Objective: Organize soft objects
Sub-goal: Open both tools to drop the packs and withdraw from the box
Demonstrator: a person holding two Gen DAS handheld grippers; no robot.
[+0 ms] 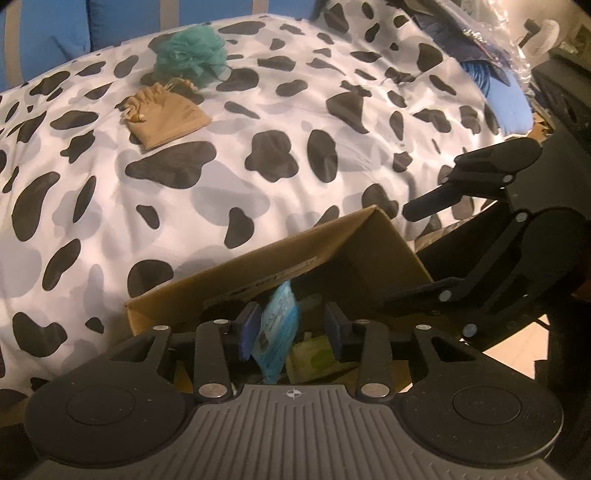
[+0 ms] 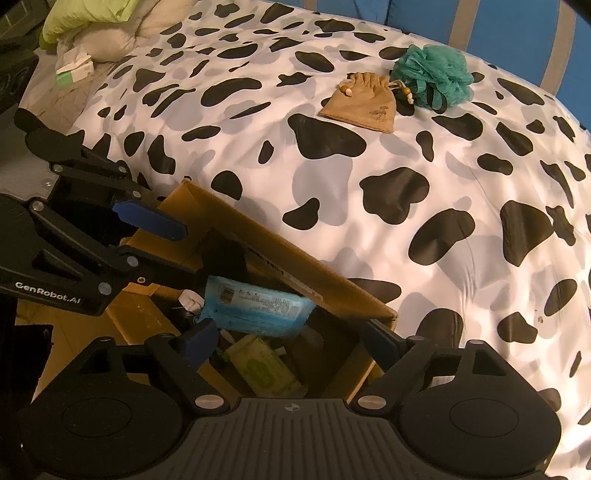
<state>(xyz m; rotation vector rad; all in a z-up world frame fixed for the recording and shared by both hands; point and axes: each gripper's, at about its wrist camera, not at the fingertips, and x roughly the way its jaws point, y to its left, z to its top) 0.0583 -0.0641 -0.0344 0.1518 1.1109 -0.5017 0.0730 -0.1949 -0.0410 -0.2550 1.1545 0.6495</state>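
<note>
A cardboard box point(image 1: 258, 273) point(image 2: 295, 266) sits at the near edge of a cow-print bed. My left gripper point(image 1: 293, 325) hovers over the box with its jaws open. A blue soft pack point(image 1: 279, 332) point(image 2: 255, 306) hangs between them and touches the left pad. A green pack point(image 2: 264, 363) lies inside the box. My right gripper point(image 2: 291, 338) is open above the box. A tan drawstring pouch point(image 1: 166, 116) point(image 2: 364, 101) and a teal mesh bath sponge point(image 1: 192, 55) point(image 2: 432, 74) lie on the far side of the bed.
The cow-print duvet point(image 1: 258, 155) point(image 2: 406, 184) spreads around the box. A pale pillow and green cloth point(image 2: 96, 29) lie at the far left. Blue cloth and plastic bags point(image 1: 495, 74) sit at the bed's right edge. A blue-striped wall stands behind.
</note>
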